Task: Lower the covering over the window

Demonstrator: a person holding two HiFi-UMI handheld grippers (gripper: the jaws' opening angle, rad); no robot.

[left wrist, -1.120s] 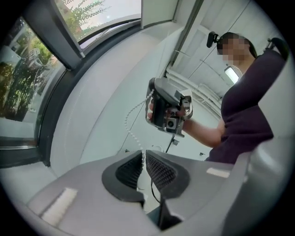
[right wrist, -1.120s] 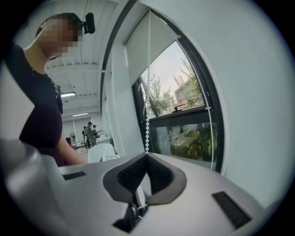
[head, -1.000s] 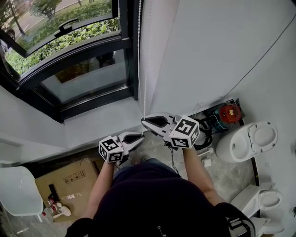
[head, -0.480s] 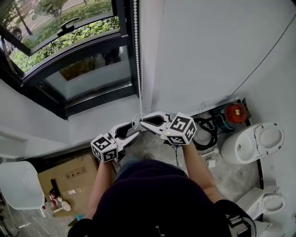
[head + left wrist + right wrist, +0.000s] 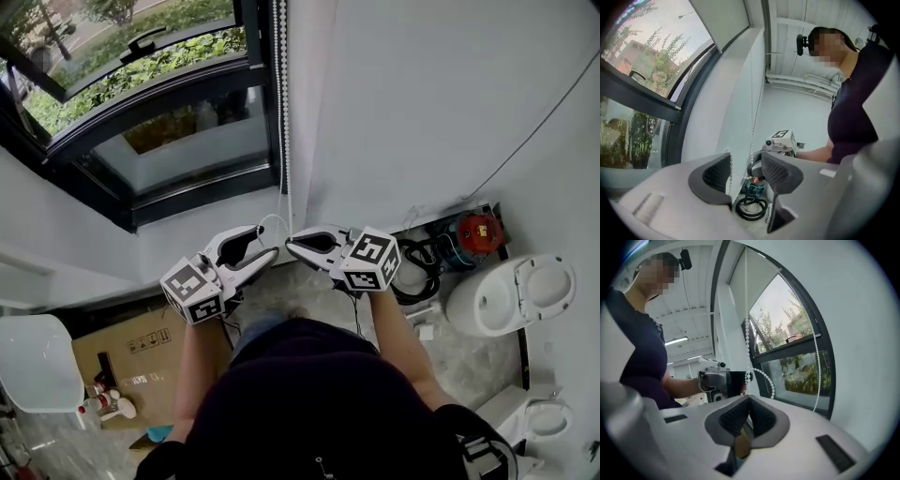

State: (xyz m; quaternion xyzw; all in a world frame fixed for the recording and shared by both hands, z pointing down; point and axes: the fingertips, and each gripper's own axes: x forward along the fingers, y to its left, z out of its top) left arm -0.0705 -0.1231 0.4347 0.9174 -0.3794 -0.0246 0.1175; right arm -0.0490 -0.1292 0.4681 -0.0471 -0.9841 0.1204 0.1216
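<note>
Right gripper: jaws pressed together, pinching the bead chain at its lower end. Left gripper, at 9 o'clock of the right: jaws opening, with the chain's loop passing between them. From the grippers the chain rises toward 12 o'clock along the right edge of the window, which lies at 11 o'clock.

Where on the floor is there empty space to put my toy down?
The grey floor between the person's right arm and the toilet looks bare. It is crowded in the wall corner, with the black hose coil and red machine, and on the left around the cardboard box.
</note>
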